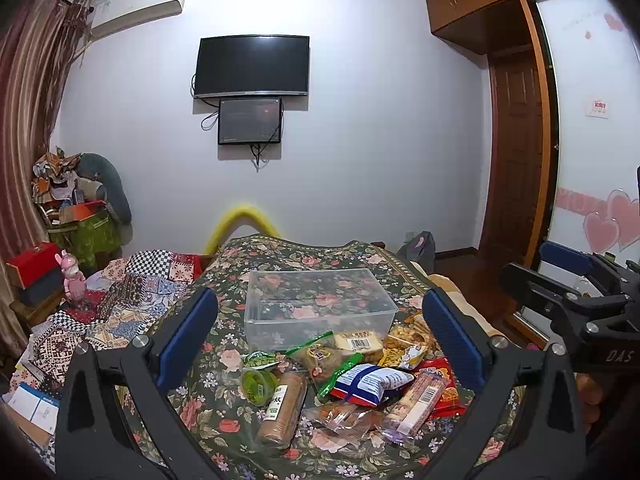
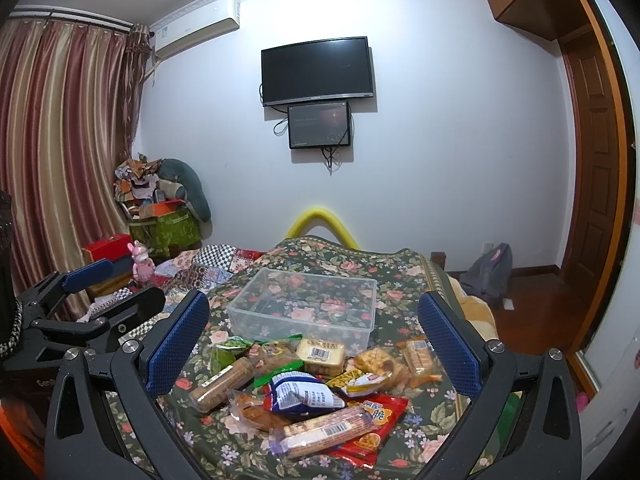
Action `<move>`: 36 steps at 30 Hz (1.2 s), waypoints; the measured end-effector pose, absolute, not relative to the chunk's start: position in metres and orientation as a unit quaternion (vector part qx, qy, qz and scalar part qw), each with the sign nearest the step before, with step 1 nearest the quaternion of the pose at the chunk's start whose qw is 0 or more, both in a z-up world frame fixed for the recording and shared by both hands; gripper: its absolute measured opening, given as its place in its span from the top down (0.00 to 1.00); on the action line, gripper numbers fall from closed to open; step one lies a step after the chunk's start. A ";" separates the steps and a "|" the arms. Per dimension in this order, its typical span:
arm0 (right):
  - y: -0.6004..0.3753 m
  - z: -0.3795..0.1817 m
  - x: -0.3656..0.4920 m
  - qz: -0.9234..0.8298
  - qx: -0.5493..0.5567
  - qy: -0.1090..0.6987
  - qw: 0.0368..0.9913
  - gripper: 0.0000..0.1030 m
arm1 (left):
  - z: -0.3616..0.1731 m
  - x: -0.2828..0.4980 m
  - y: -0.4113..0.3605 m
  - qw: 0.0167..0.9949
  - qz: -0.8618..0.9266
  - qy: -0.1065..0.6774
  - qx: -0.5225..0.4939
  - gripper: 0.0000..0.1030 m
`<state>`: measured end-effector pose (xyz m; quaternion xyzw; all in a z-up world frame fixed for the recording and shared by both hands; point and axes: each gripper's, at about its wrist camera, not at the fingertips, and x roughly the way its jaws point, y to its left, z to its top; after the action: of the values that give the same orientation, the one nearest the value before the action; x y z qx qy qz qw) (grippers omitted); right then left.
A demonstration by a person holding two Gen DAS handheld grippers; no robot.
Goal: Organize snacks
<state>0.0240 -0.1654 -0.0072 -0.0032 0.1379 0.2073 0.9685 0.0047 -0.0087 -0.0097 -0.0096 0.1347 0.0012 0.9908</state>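
Observation:
A clear plastic box (image 1: 320,304) stands empty on the floral-covered table (image 1: 224,412); it also shows in the right wrist view (image 2: 308,304). A heap of snack packets lies in front of it: a blue-white bag (image 1: 370,382) (image 2: 304,394), a brown biscuit roll (image 1: 282,410) (image 2: 222,380), a long wafer pack (image 1: 416,406) (image 2: 324,432), a red packet (image 2: 376,420), a yellow cake pack (image 1: 358,342) (image 2: 322,354). My left gripper (image 1: 320,340) is open above the heap, holding nothing. My right gripper (image 2: 312,340) is open too, empty, and appears at the left view's right edge (image 1: 568,296).
A patchwork quilt (image 1: 120,300) and a pink toy figure (image 1: 74,278) lie left of the table. A red box (image 1: 34,264) and a pile of bags stand in the left corner. A grey backpack (image 2: 490,270) sits on the wood floor to the right, by the wardrobe.

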 end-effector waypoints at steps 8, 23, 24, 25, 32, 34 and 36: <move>-0.178 -0.023 0.040 0.192 0.003 0.165 0.967 0.00 | -0.026 0.016 -0.008 0.988 -0.002 0.155 0.008 0.00; -0.197 -0.098 0.080 0.162 -0.046 0.299 0.939 0.17 | -0.108 0.066 0.034 0.954 0.007 0.300 -0.018 0.19; -0.198 -0.102 0.082 0.163 -0.046 0.308 0.936 0.17 | -0.115 0.070 0.038 0.951 0.010 0.308 -0.022 0.19; -0.200 -0.107 0.085 0.163 -0.047 0.317 0.933 0.19 | -0.121 0.074 0.043 0.948 0.011 0.317 -0.026 0.20; -0.203 -0.136 0.103 0.161 -0.037 0.374 0.913 0.31 | -0.157 0.097 0.055 0.927 0.009 0.372 -0.040 0.27; -0.205 -0.144 0.109 0.161 -0.031 0.391 0.906 0.34 | -0.164 0.104 0.054 0.922 0.006 0.385 -0.038 0.29; -0.207 -0.150 0.113 0.162 -0.025 0.402 0.901 0.35 | -0.172 0.111 0.053 0.918 0.003 0.396 -0.038 0.31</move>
<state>0.1132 -0.2069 -0.1498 -0.0255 0.4016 0.1622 0.9010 0.1107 0.0534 -0.1718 -0.0384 0.3956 0.0028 0.9176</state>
